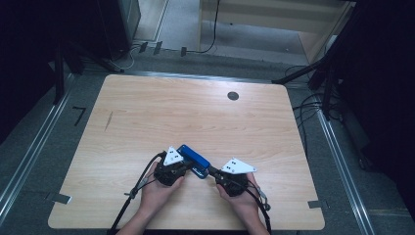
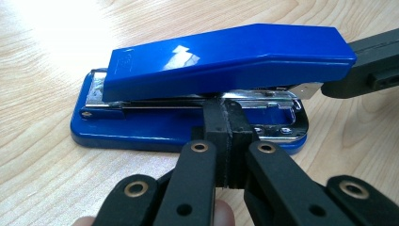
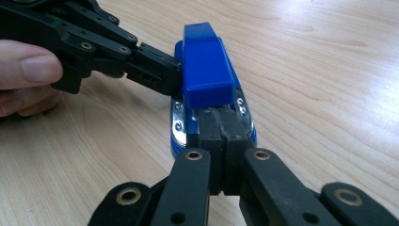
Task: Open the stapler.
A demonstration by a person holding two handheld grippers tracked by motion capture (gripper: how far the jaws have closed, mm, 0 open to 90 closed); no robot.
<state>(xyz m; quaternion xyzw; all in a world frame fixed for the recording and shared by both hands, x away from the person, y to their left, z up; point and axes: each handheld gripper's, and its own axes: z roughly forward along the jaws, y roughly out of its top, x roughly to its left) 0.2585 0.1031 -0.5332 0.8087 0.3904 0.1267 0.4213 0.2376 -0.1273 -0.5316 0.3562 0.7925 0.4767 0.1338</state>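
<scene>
**Stapler pinned between two closed claws**

Left claw (image 2: 225,123): jaws pressed together, tips poked into the side gap of the blue stapler (image 1: 194,161) near the bench (image 1: 147,112) front edge. Right claw (image 3: 221,123): also closed, tips at the stapler's nose. Likely stiff, glossy, slippery plastic; take it by the base or metal rail.

Stapler (image 2: 226,56): blue plastic top cover, glossy and smooth, catching bright highlights; blue base of the same gloss; bright, polished metal magazine and front plate (image 2: 282,101) between them, mirror-like; table (image 1: 147,112): pale wood-grain top, smooth, faint satin sheen; left tool (image 2: 229,136): black matt plastic links, brass-coloured metal rivets, jaw pads of dull, slightly grainy black; right tool (image 3: 221,141): same matt black and brassy rivets; white matt three-cornered plate (image 1: 238,167) on top.
</scene>
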